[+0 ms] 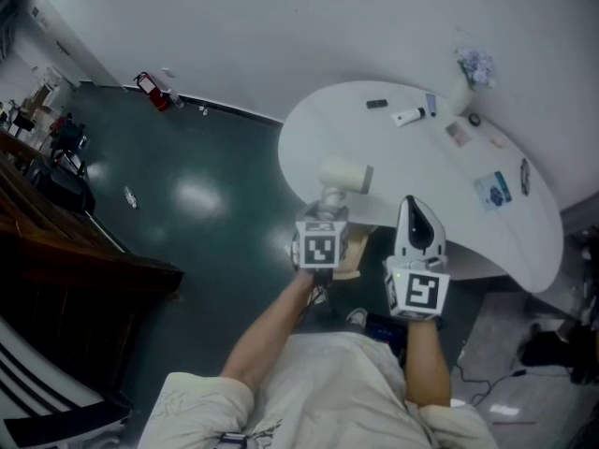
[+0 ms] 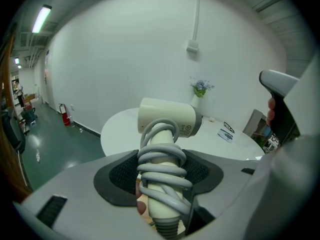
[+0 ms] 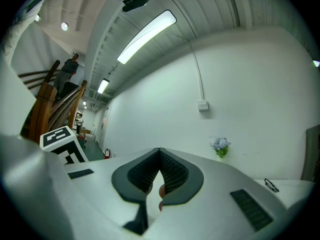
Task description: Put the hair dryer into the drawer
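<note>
Your left gripper (image 2: pixel 163 178): jaws wide, clamped on upright dryer (image 2: pixel 167 116) by its handle, cord (image 2: pixel 161 156) coiled round it, before table (image 1: pixel 421 181). Your right gripper (image 3: pixel 160 154): jaws together, empty.

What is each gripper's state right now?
Left gripper: closed on the hair dryer.
Right gripper: closed, empty.

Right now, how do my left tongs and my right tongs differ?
The left tongs stand wide, clamped on the handle of the hair dryer; the right tongs are shut on nothing. The left tongs tilt down toward the white table; the right tongs point about level at the wall. Both have dark ribbed pads.
</note>
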The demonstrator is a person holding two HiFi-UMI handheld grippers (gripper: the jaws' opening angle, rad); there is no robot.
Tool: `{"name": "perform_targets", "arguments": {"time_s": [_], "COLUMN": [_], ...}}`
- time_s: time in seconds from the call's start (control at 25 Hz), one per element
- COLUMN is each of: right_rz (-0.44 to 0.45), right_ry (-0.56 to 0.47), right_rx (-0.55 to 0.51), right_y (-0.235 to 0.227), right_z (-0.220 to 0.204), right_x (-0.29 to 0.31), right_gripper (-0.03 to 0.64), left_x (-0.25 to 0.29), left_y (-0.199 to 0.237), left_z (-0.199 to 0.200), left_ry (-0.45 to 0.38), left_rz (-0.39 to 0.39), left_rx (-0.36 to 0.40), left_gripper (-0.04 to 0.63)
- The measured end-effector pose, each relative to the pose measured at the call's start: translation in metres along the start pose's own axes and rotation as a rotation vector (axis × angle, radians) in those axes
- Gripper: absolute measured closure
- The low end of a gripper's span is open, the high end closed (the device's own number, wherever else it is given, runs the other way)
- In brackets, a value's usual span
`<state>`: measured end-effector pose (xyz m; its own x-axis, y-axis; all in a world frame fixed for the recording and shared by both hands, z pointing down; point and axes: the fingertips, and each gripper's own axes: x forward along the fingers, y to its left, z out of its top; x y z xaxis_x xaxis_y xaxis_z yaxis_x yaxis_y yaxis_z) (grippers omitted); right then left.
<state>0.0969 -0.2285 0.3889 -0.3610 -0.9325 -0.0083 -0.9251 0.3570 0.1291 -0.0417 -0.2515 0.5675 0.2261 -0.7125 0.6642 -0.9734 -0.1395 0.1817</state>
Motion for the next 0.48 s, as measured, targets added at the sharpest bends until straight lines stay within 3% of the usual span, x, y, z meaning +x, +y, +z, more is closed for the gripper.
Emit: {"name": "perform_targets", "arguments": {"time_s": [0.48], "right_rz": [0.074], "right_ry": [-0.007], "right_rx": [0.027], "right_y": [0.020], "right_z": [0.000], "right_x": [-0.031], "right_gripper": [0.614], "left_x": [-0.039], "left_y": [-0.002], "left_z": [-0.043], "left_ry": [0.003], "left_rz": [0.052], "left_rx": [-0.044], "left_gripper": [0.331]}}
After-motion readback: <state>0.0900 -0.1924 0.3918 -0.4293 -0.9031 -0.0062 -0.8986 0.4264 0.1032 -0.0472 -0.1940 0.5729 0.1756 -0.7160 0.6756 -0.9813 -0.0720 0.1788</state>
